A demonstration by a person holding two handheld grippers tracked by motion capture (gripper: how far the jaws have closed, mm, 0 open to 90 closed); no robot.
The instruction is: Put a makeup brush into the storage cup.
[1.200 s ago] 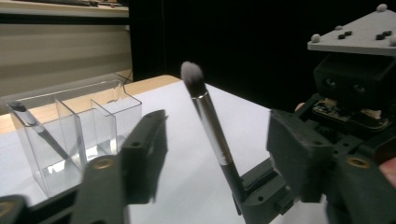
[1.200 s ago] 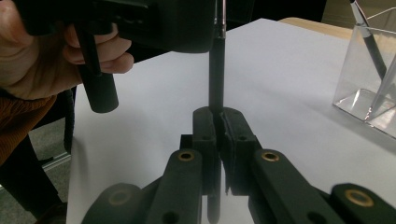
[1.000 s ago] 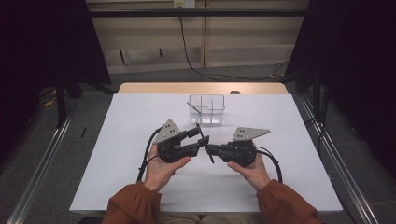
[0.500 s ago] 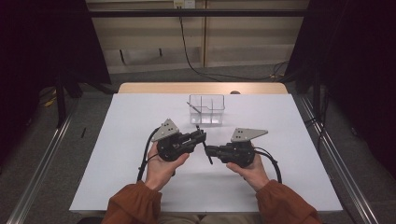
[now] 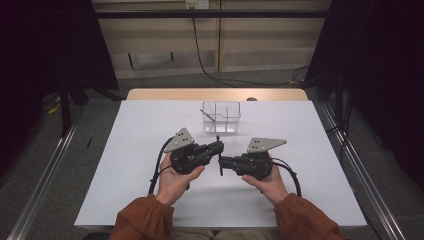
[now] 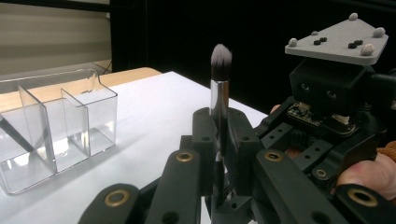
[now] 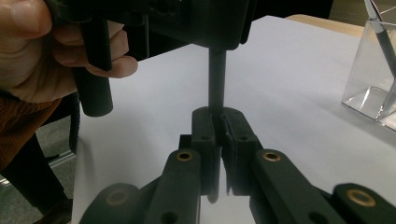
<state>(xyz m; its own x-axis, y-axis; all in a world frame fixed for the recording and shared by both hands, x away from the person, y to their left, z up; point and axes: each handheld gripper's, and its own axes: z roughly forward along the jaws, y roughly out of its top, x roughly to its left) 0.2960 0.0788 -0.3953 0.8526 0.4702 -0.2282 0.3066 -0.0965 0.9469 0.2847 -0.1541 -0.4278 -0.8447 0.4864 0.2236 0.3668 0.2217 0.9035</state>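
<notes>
A makeup brush (image 5: 218,150) with a black handle, silver ferrule and grey-tipped bristles is held between both grippers over the white table. My left gripper (image 5: 219,146) is shut on it near the ferrule; its jaws have just been closing onto the brush. In the left gripper view the brush (image 6: 219,93) stands upright between the left gripper's (image 6: 219,135) pads, bristles on top. My right gripper (image 5: 222,161) is shut on the lower handle. In the right gripper view the black handle (image 7: 216,79) rises from the right gripper's (image 7: 218,126) closed pads.
A clear plastic organiser (image 5: 221,117) with compartments stands just beyond the grippers, with a slim dark tool (image 6: 14,135) leaning in it. It appears as the organiser (image 7: 373,70) at the right gripper view's right edge. The white table (image 5: 125,150) spreads to both sides.
The left gripper's jaws have closed onto the brush near the ferrule. Both hands have stayed where they were, and the right gripper has kept its grip.
</notes>
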